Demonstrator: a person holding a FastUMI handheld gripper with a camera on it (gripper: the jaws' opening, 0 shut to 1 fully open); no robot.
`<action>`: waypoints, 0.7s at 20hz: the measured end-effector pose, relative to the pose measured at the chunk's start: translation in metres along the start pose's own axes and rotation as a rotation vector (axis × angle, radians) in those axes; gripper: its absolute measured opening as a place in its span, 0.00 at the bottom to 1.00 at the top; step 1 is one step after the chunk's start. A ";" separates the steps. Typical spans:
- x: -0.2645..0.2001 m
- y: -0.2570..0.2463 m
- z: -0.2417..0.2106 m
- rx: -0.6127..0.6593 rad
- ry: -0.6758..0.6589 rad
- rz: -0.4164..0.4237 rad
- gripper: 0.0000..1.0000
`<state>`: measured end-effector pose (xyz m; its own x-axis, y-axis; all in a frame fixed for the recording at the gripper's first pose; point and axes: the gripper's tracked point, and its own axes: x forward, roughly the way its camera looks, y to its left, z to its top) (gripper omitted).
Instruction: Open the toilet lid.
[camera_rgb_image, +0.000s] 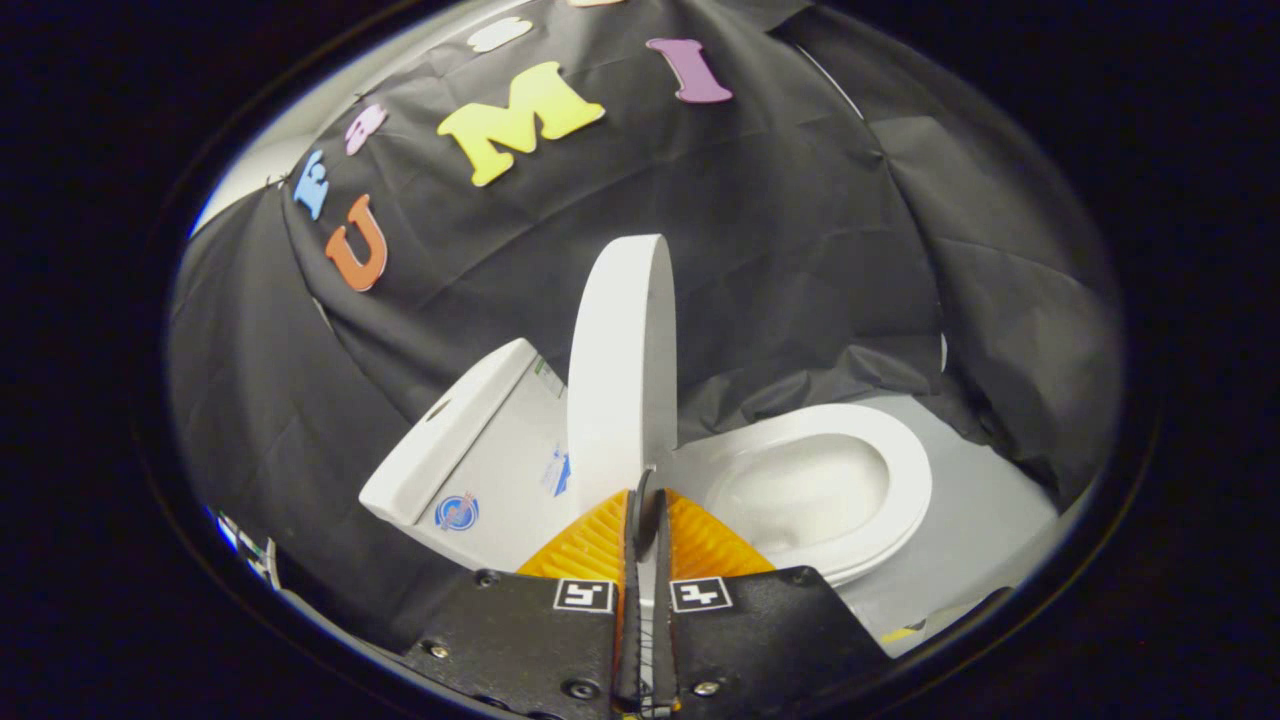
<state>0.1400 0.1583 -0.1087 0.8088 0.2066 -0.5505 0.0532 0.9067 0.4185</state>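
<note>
Ribbed are the two fingers of the gripper (645, 500), closed together on the thin edge of the white oval plastic toilet lid (620, 370), which stands nearly upright above the white seat (880, 520); the lifting seems nearly finished, so next calls for pushing toward the tank (450, 450) and releasing

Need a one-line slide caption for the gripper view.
Gripper fingers closed together just before the raised toilet lid; seat and bowl exposed beside the tank.

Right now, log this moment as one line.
lid raised upright | seat down, bowl exposed | tool fingers together at lid's lower edge
</note>
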 end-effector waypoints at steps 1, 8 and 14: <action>0.000 0.004 0.000 -0.009 -0.002 -0.001 0.08; 0.006 0.039 -0.004 -0.084 -0.011 0.006 0.08; 0.010 0.060 -0.008 -0.141 -0.016 0.011 0.08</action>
<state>0.1467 0.2178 -0.0946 0.8185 0.2118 -0.5340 -0.0376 0.9473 0.3182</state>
